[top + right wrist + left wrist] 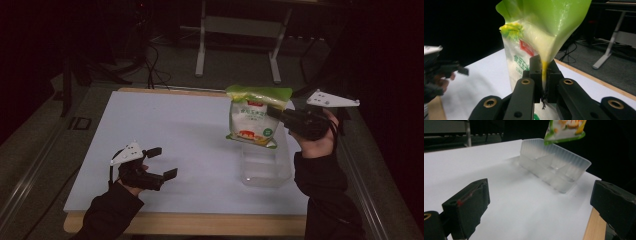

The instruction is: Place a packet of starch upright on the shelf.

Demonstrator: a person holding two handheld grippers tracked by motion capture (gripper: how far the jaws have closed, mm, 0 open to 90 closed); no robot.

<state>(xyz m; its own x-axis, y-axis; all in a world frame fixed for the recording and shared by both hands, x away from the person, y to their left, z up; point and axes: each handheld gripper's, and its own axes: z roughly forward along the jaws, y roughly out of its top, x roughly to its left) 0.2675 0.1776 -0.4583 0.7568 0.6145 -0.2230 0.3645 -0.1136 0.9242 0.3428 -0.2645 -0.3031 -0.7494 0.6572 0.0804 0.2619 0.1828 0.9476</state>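
Note:
A green and white food bag (254,117) hangs in the air above a clear plastic tray (264,165) on the white tabletop (190,135). My right gripper (276,113) is shut on the bag's edge; in the right gripper view its jaws pinch the bag (544,37) at the seam, right gripper (544,72). My left gripper (162,162) sits low over the table's front left, open, with nothing between its fingers. In the left gripper view the left gripper (541,205) points at the divided tray (554,167), with the bag's bottom edge (565,130) hanging above it.
The table's wooden front edge (200,222) runs below my hands. Behind the table stand a metal desk frame (237,30) and cables on the dark floor (155,65). Broad bare tabletop lies between the left gripper and the tray.

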